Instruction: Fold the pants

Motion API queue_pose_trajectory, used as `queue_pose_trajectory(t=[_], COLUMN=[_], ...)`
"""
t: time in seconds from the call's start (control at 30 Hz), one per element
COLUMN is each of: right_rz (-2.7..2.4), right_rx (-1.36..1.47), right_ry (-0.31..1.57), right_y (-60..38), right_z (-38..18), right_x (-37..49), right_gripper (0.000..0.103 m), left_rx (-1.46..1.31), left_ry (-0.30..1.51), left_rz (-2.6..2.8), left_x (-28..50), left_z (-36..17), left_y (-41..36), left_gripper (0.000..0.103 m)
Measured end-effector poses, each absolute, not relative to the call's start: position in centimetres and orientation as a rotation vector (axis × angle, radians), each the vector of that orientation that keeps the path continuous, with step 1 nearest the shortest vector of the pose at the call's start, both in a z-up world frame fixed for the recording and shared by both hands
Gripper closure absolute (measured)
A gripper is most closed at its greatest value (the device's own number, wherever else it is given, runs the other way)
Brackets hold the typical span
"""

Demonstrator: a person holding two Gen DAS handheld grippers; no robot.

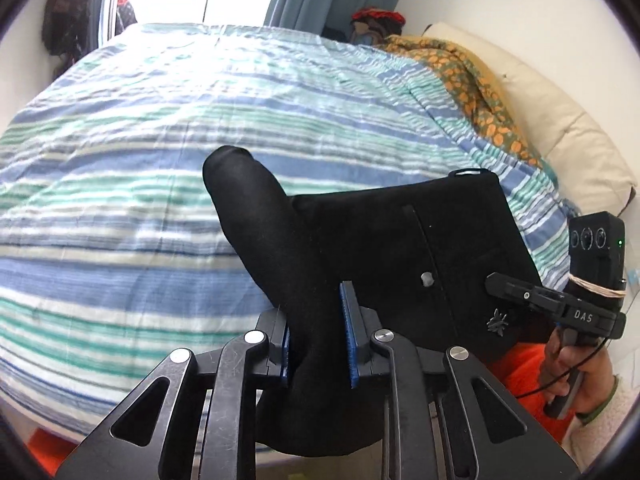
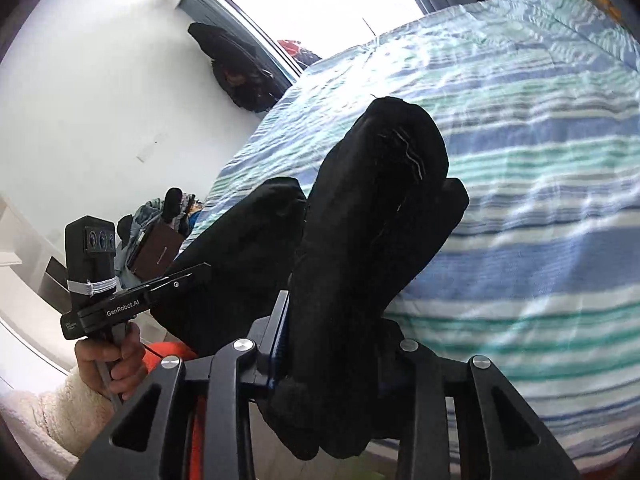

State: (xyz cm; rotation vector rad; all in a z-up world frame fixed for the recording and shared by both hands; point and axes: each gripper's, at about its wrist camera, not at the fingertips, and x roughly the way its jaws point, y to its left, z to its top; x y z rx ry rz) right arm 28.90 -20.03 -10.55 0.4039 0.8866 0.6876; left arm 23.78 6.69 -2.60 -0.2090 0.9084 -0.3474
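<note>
The black pants (image 1: 400, 248) hang between the two claws, held up over the near edge of the bed (image 1: 160, 160). The left claw (image 1: 318, 344) is clamped on a thick bunch of the fabric, which fills the gap between its blue-padded fingers (image 1: 349, 332) and droops below them; beyond the fingers a rounded fold rises up and forward over the bed. The right claw (image 2: 332, 360) is likewise clamped on a bunch of the cloth, which stands up past its fingers in two soft, blunt lobes.

The pants are matte, slightly fuzzy black cloth with a flat panel, a straight seam, a small pale button (image 1: 427, 279) and a little silvery ornament (image 1: 496, 322). The bed cover is crinkled fabric striped in blue, green and white. An orange-patterned blanket (image 1: 472, 80) lies along its far right edge, beside a cream cushion (image 1: 560, 120).
</note>
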Motion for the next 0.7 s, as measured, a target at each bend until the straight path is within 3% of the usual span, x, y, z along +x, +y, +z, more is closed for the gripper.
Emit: queue_pose_trajectory(t=[0.13, 0.17, 0.23, 0.3, 0.37, 0.4, 0.43, 0.57, 0.7], right_rz=[0.662, 0.637, 0.537, 0.379, 0.293, 0.270, 0.248, 0.182, 0.196], right_rx=[0.384, 0.374, 0.306, 0.185, 0.133, 0.123, 0.107, 0.057, 0.070], right_ry=[0.837, 0.850, 0.910, 0.948, 0.941, 0.939, 0.934, 0.901, 0.841], right_y=[-18.8, -18.8, -18.9, -19.4, -20.3, -20.7, -20.8, -21.5, -19.8], right_z=[-8.4, -8.6, -9.8, -10.9, -11.4, -11.7, -12.0, -12.1, -10.2], right_x=[34.1, 35.2, 36.7, 36.1, 34.0, 32.8, 31.4, 26.7, 23.5], right_gripper=[0.068, 0.066, 0.050, 0.038, 0.027, 0.014, 0.008, 0.008, 0.001], left_rx=[-0.160, -0.134, -0.075, -0.010, 0.020, 0.024, 0.034, 0.100, 0.070], left_ry=[0.816, 0.810, 0.826, 0.843, 0.825, 0.817, 0.813, 0.853, 0.865], left_rz=[-0.288, -0.256, -0.163, -0.054, -0.004, 0.011, 0.031, 0.062, 0.050], left_x=[28.3, 29.3, 30.3, 29.3, 26.5, 25.1, 23.8, 20.7, 19.1], left_z=[-0.2, -0.3, -1.4, -3.1, -4.4, -5.1, -5.7, -7.5, -5.8], left_y=[8.1, 8.0, 8.8, 9.6, 10.3, 10.3, 10.1, 7.3, 5.6], left_gripper=[0.082, 0.076, 0.061, 0.030, 0.017, 0.011, 0.009, 0.007, 0.007])
